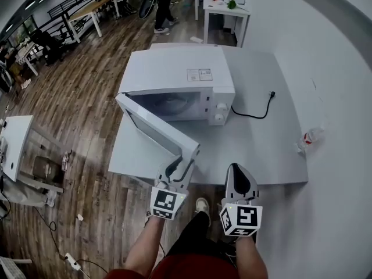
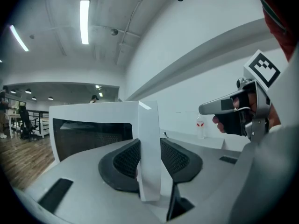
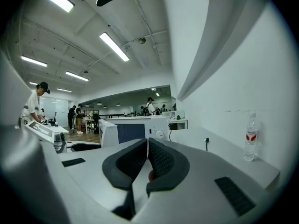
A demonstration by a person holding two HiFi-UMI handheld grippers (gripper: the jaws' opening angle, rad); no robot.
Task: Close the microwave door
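A white microwave (image 1: pixel 174 74) stands on a pale grey table (image 1: pixel 261 150), and its door (image 1: pixel 157 129) is swung out toward me. My left gripper (image 1: pixel 177 166) is at the door's free edge. In the left gripper view that white edge (image 2: pixel 149 143) stands upright between the black pads, which close on both its sides. My right gripper (image 1: pixel 237 172) hovers over the table's near edge, just right of the door, apart from it. Its pads (image 3: pixel 159 160) meet with nothing between them. The microwave's front and knob (image 3: pixel 160 134) lie ahead of it.
The microwave's black cord and plug (image 1: pixel 271 95) lie on the table right of it. A plastic bottle (image 1: pixel 308 138) lies near the table's right edge by the white wall. Wooden floor, desks and standing people fill the room at left and behind.
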